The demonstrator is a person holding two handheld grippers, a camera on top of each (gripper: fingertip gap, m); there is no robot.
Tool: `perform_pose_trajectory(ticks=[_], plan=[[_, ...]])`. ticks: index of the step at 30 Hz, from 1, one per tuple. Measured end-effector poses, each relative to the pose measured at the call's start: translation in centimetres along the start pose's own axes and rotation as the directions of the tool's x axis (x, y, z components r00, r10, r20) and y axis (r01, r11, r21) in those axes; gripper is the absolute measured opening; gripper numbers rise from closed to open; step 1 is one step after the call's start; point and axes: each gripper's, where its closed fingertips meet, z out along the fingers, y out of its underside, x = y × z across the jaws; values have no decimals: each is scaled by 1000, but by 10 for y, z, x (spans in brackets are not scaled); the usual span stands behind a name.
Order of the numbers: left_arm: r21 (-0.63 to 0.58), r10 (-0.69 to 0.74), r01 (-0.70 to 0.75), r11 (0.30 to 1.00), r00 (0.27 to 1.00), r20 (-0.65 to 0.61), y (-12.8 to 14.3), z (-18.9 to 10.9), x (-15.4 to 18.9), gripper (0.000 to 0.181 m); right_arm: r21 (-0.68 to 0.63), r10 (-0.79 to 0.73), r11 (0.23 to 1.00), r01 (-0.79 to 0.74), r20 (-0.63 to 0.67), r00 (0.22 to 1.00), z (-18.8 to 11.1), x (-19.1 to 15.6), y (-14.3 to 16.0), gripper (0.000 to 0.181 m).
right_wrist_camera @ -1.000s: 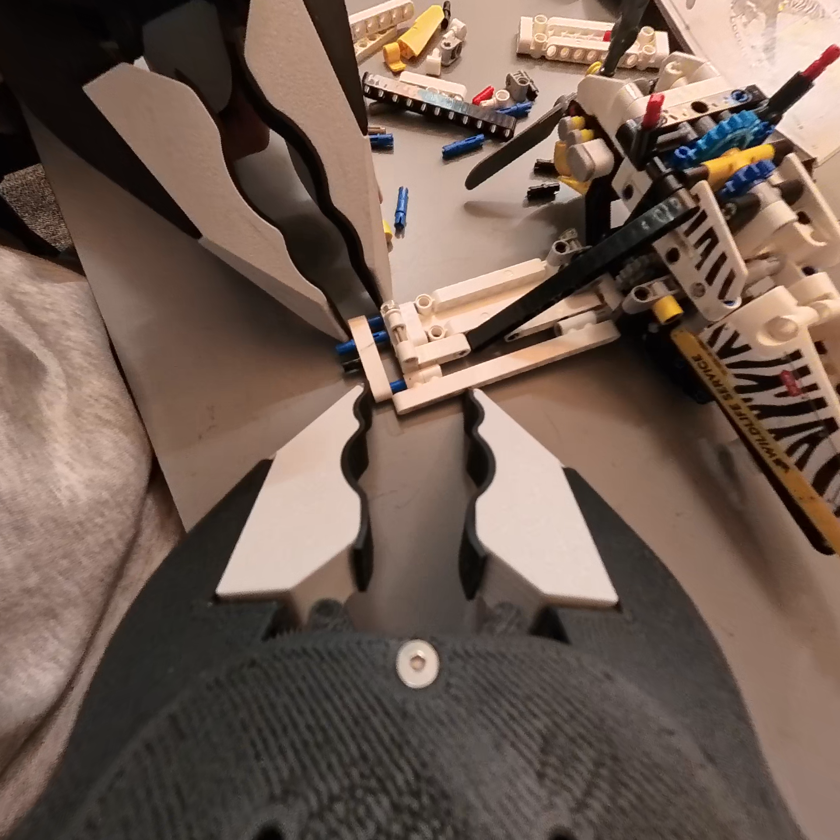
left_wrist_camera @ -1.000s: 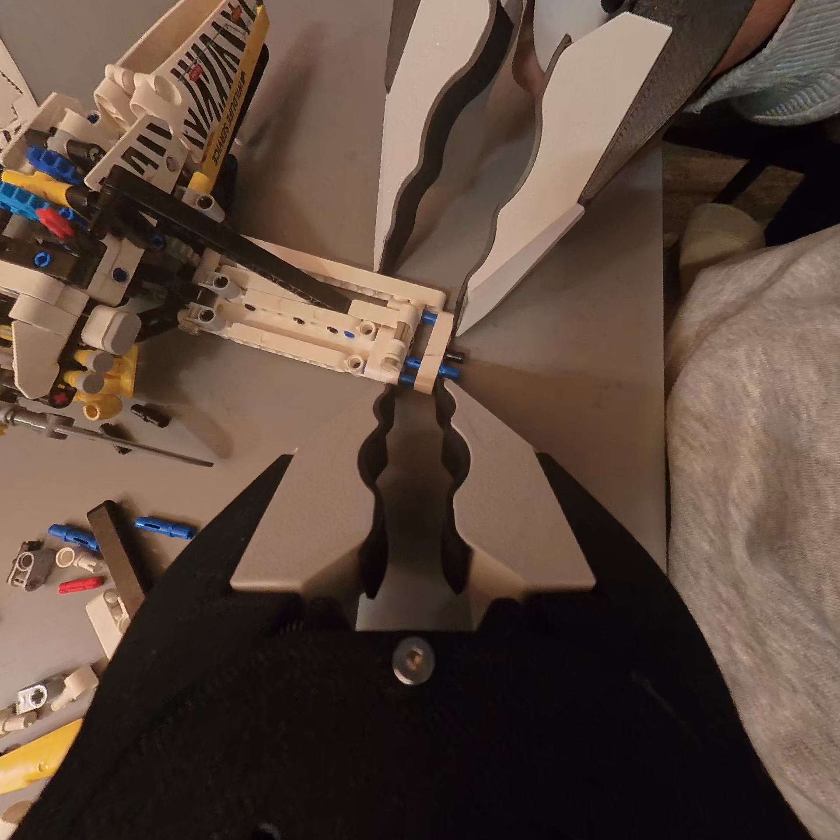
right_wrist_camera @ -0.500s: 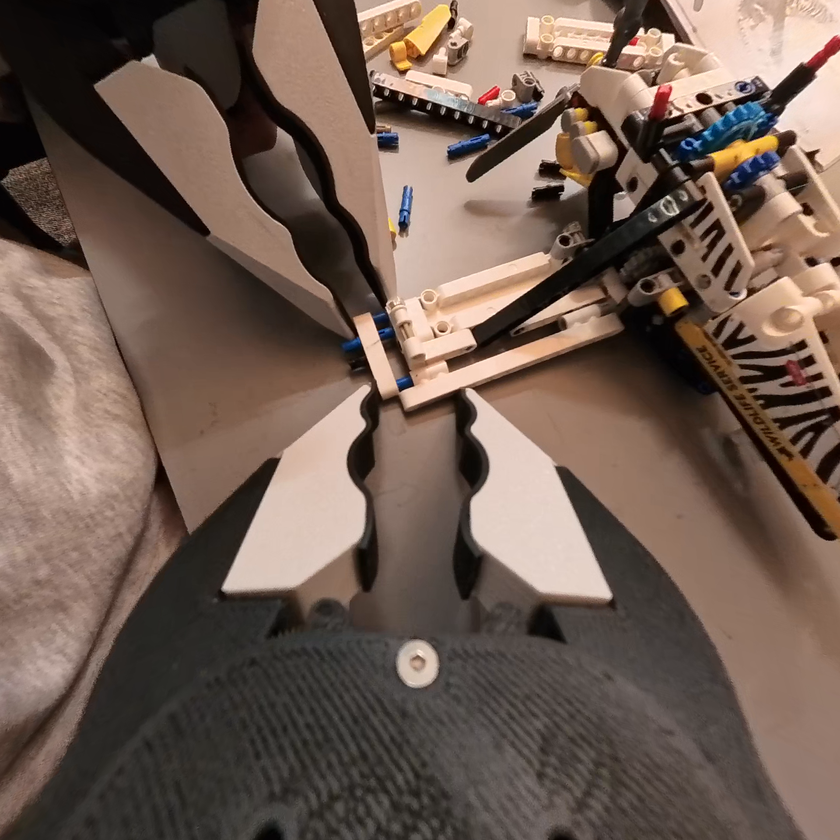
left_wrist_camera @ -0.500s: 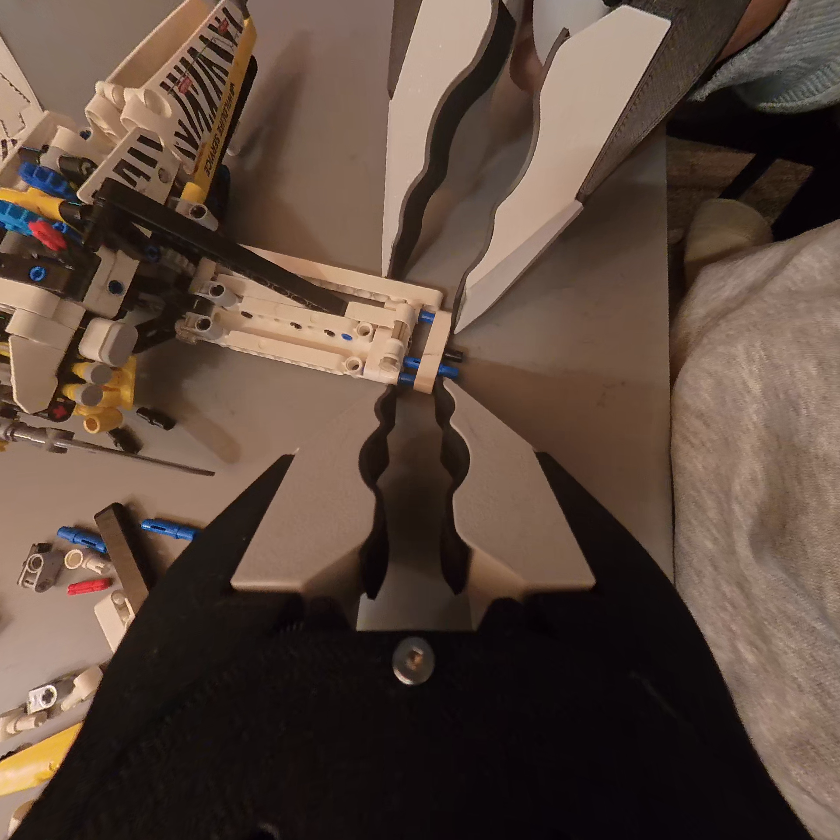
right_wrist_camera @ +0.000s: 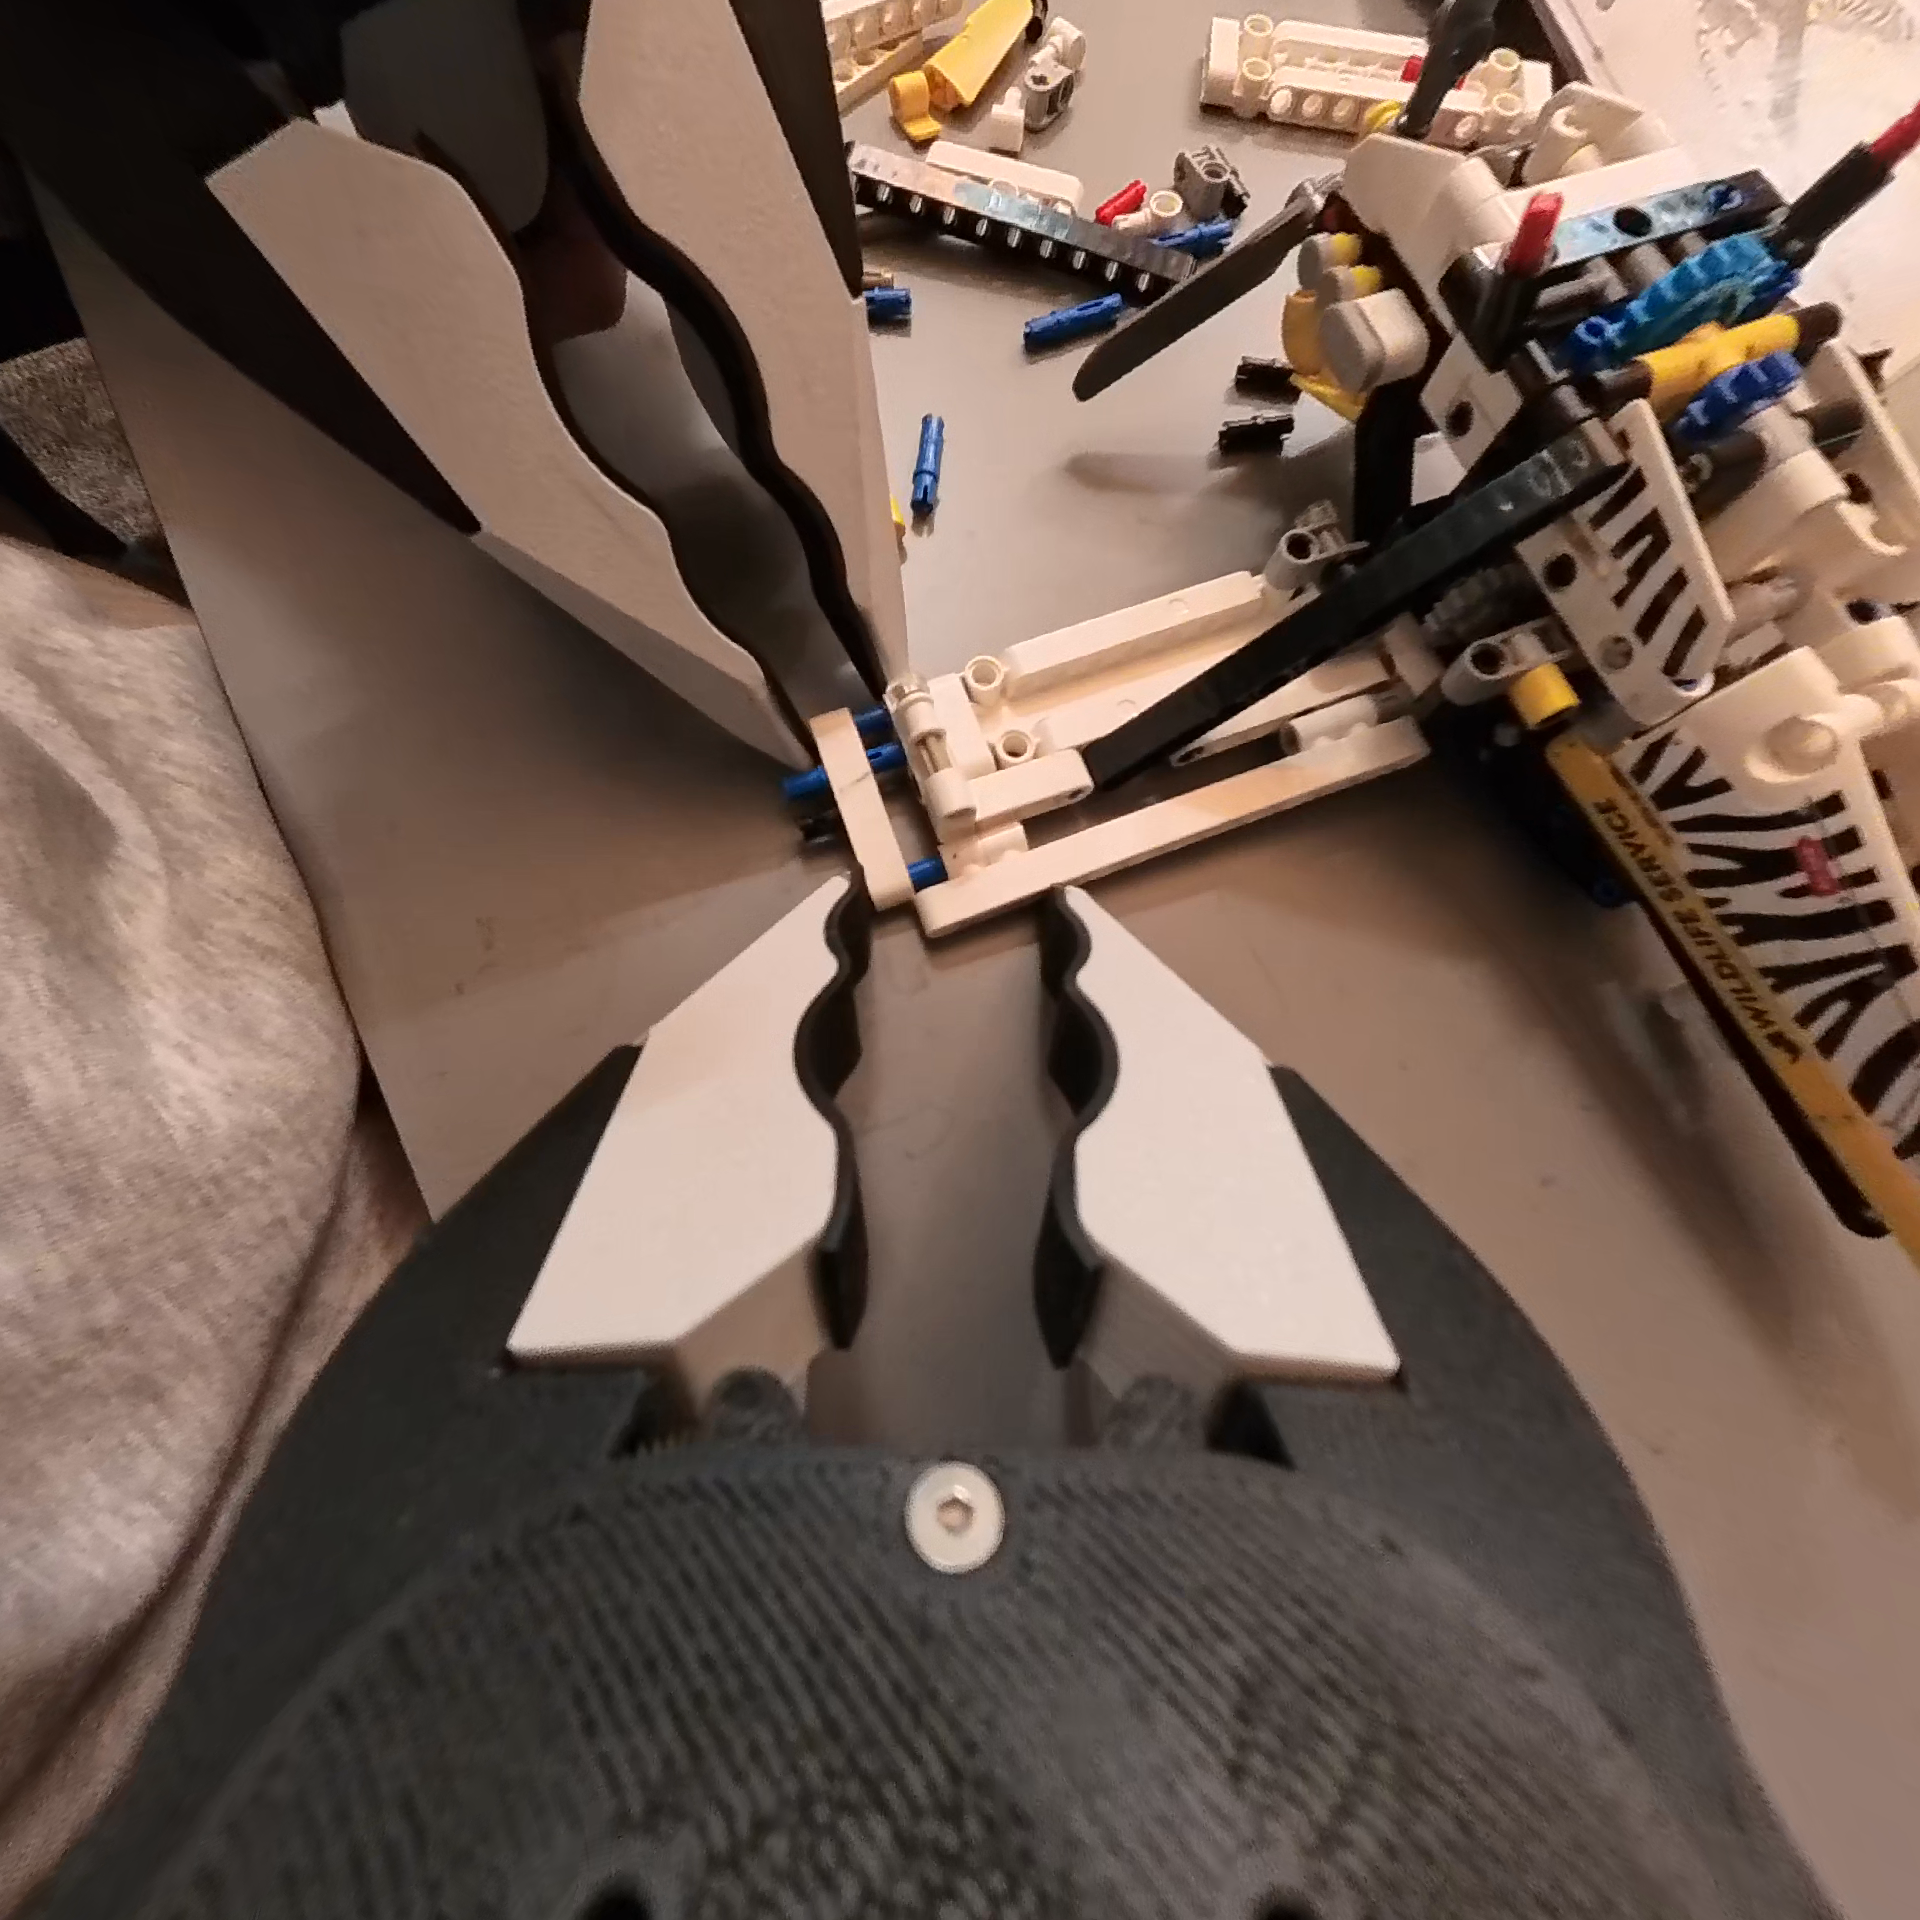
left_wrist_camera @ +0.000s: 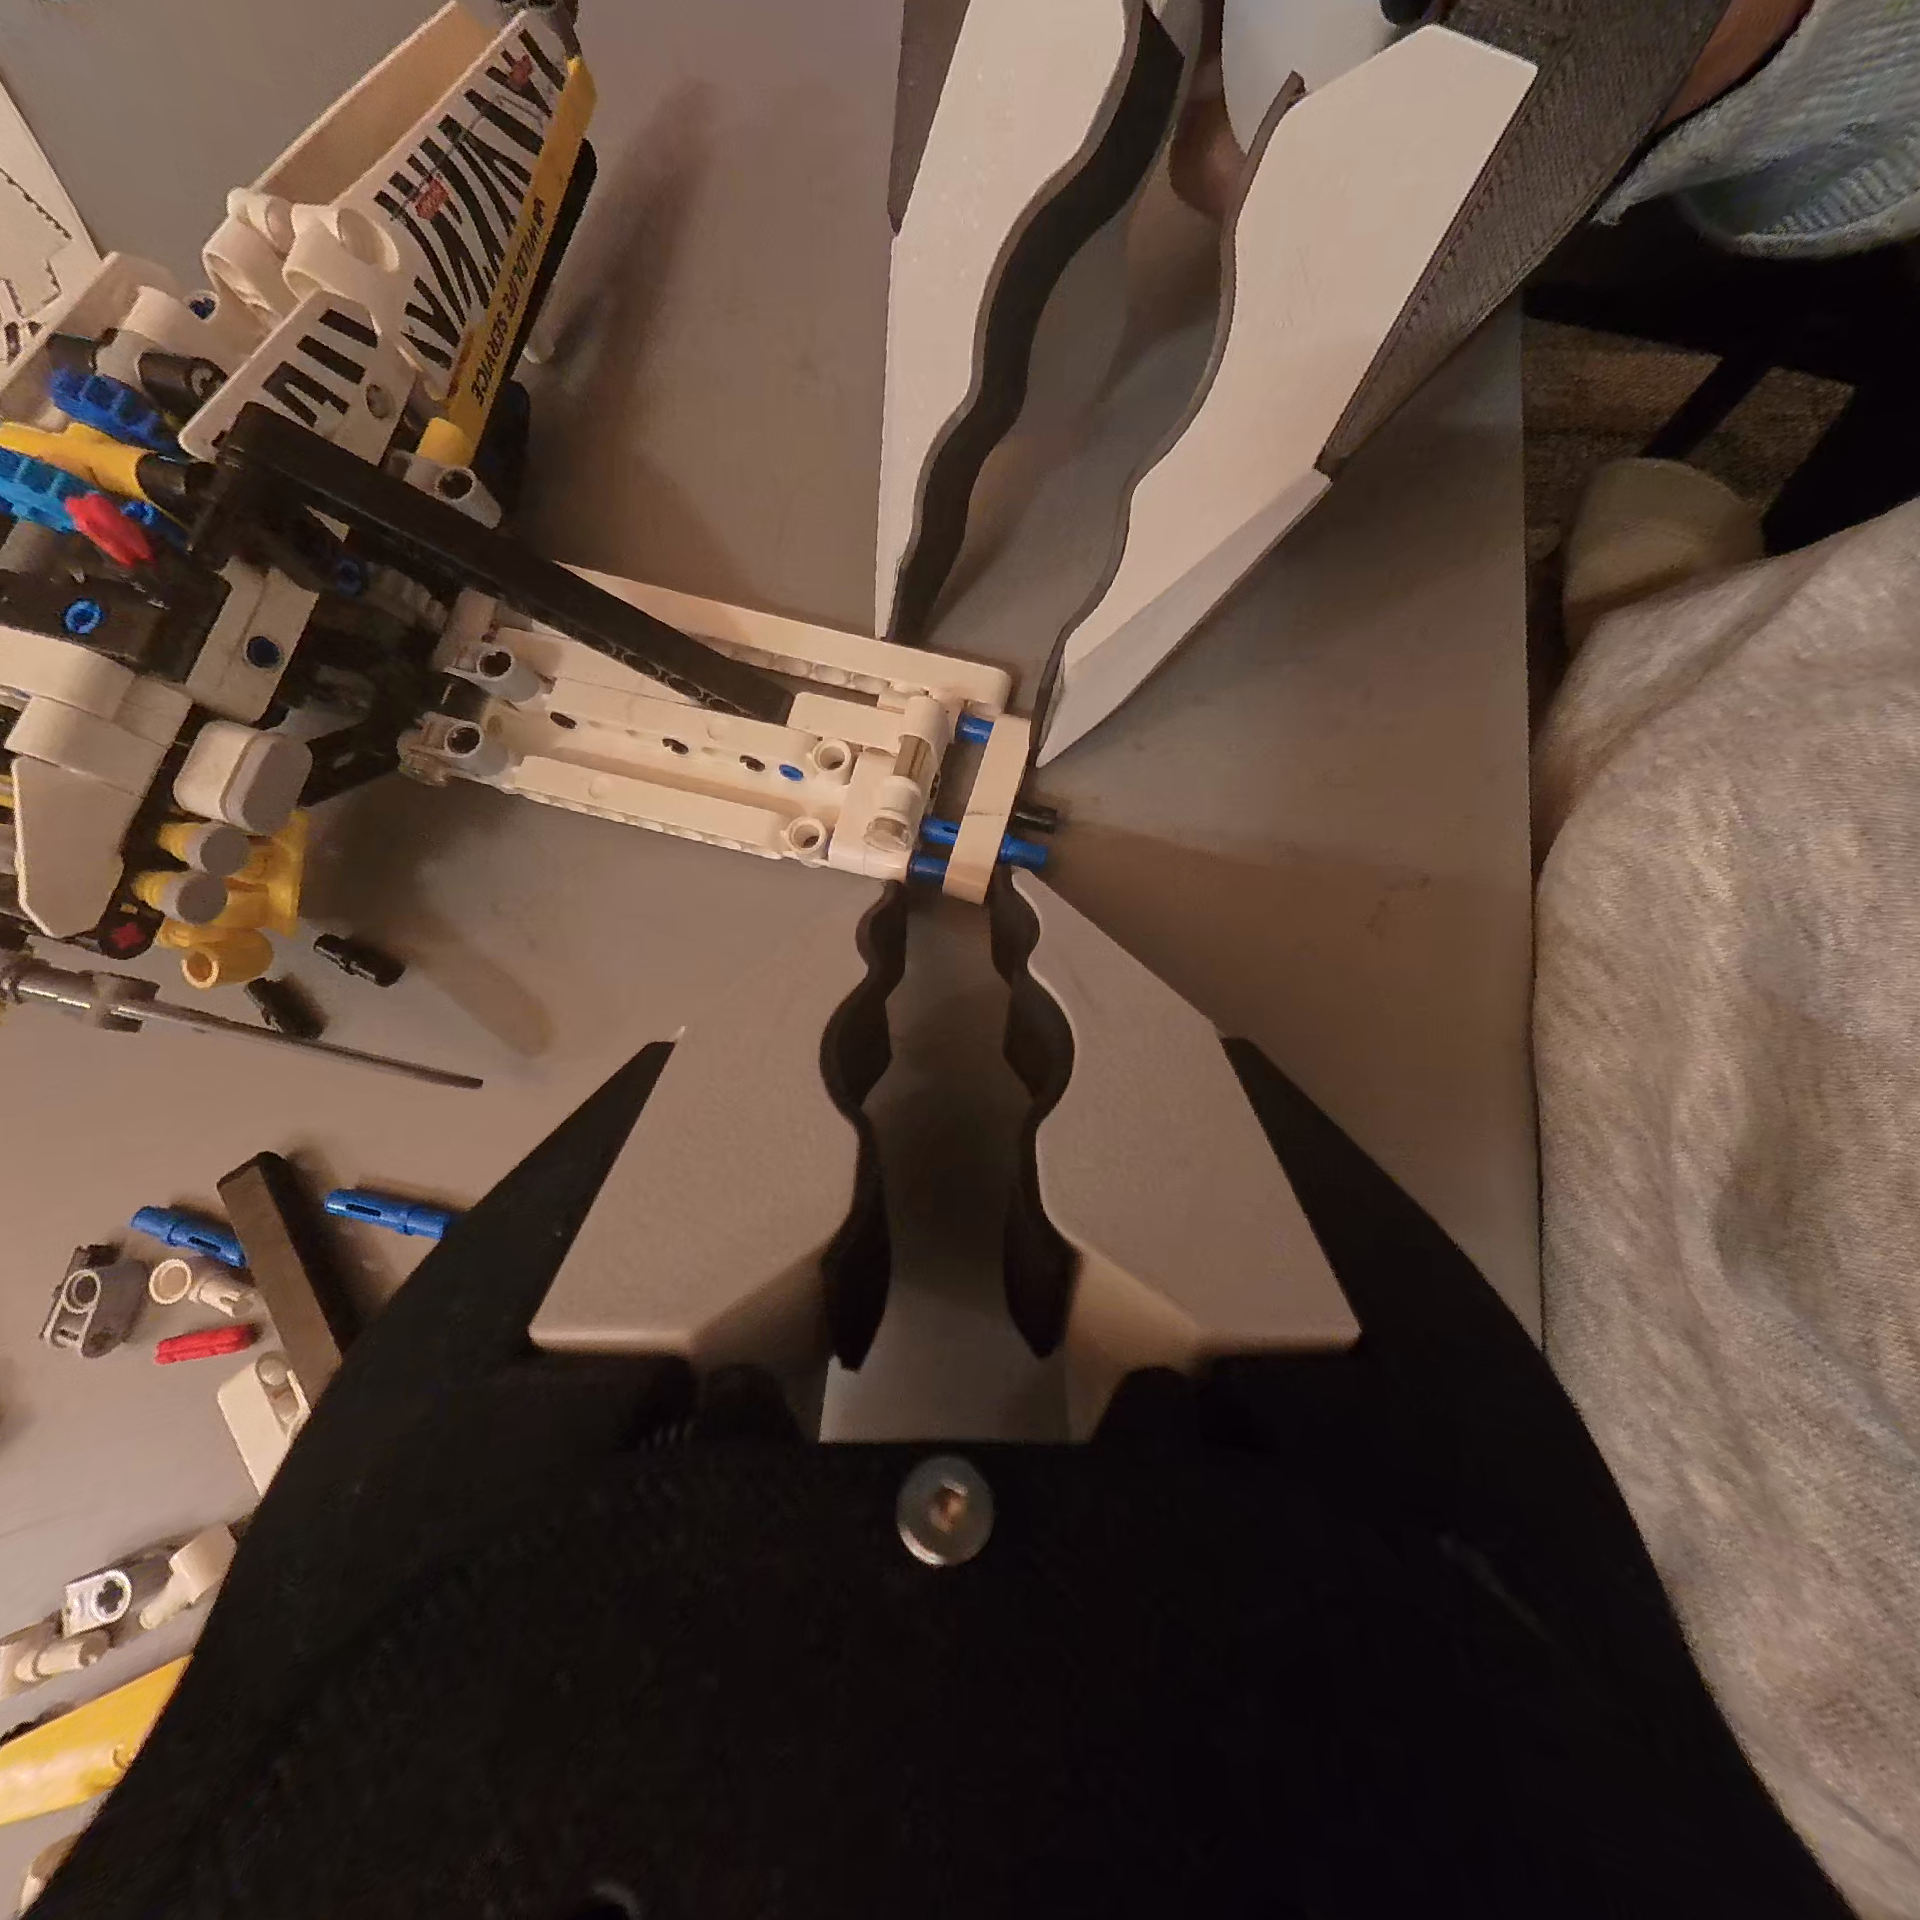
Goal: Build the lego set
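While the left gripper [left_wrist_camera: 948, 894] reaches up from the bottom of its own view, its jaws stand a narrow gap apart, and the tips meet the near end of a short white end beam [left_wrist_camera: 992, 800] without clearly pinching it. From the top of that frame the right gripper [left_wrist_camera: 971, 665] comes down the opposite way, its fingers moderately spread, one tip at the frame rail and the other at the end beam's far end. In the right wrist view the right gripper [right_wrist_camera: 951, 904] shows the same moderate gap, tips touching the beam corner, so neither tool visibly clamps anything. Blue pins [left_wrist_camera: 940, 831] pass through the end beam, which sits crosswise at the tip of the white tail boom [left_wrist_camera: 727, 748]. That boom's long axis runs from frame centre toward the left edge in the left view, joining the lego model [left_wrist_camera: 208, 540], whose zebra-striped panels [left_wrist_camera: 457, 218] point to the upper left and carry a yellow strip with printed lettering. Loose pieces [left_wrist_camera: 197, 1288] lie at the lower left on the grey table [left_wrist_camera: 1299, 935]. Grey fabric [left_wrist_camera: 1745, 1039] fills the right edge.
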Motion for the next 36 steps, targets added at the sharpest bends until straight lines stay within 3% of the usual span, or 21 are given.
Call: perform_pose_trajectory(ticks=[19,31,36], plan=[[-6,0,0,1000,999,33,1,0,-1,12,4,25,1000,-25,2,1000,-1,3,-2,34],[0,-37,37,999,997,62,1,-2,-5,26,7,32,999,-32,9,999,-1,2,-2,33],[-3,-62,62,998,998,18,2,-1,-4,27,3,29,1000,-29,12,1000,-1,2,-2,33]])
